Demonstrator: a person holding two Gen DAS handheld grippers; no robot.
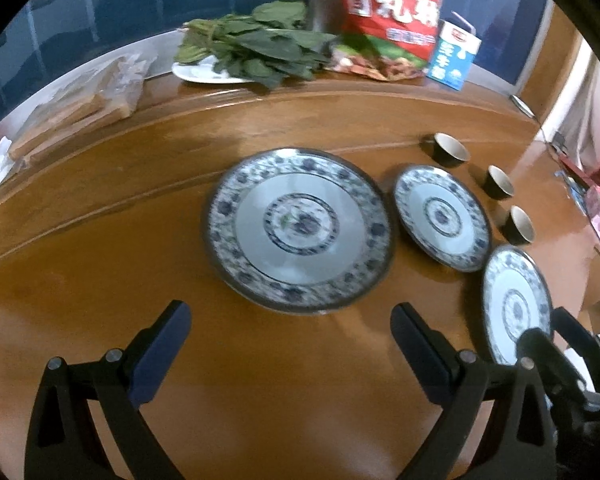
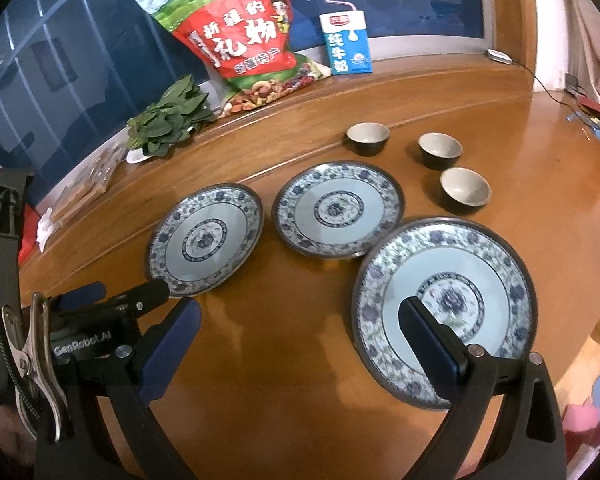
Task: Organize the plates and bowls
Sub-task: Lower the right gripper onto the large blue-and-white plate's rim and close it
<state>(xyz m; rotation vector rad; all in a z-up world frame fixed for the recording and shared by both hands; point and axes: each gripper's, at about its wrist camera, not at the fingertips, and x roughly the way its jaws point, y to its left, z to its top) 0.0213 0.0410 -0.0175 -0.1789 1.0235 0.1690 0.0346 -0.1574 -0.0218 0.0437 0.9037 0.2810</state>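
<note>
Both jaws wide open, empty; approaching plates. Next: closing right gripper (image 2: pixel 300 320) on lower-right plate (image 2: pixel 480 280) rim for stacking.

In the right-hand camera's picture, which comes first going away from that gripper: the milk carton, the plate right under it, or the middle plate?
Seen from the right gripper, whose jaws stand open:
1. The nearest plate, just ahead on the right, partly behind one finger.
2. The middle plate, farther back, near the centre.
3. The milk carton, far back at the table's edge by the window.
</note>
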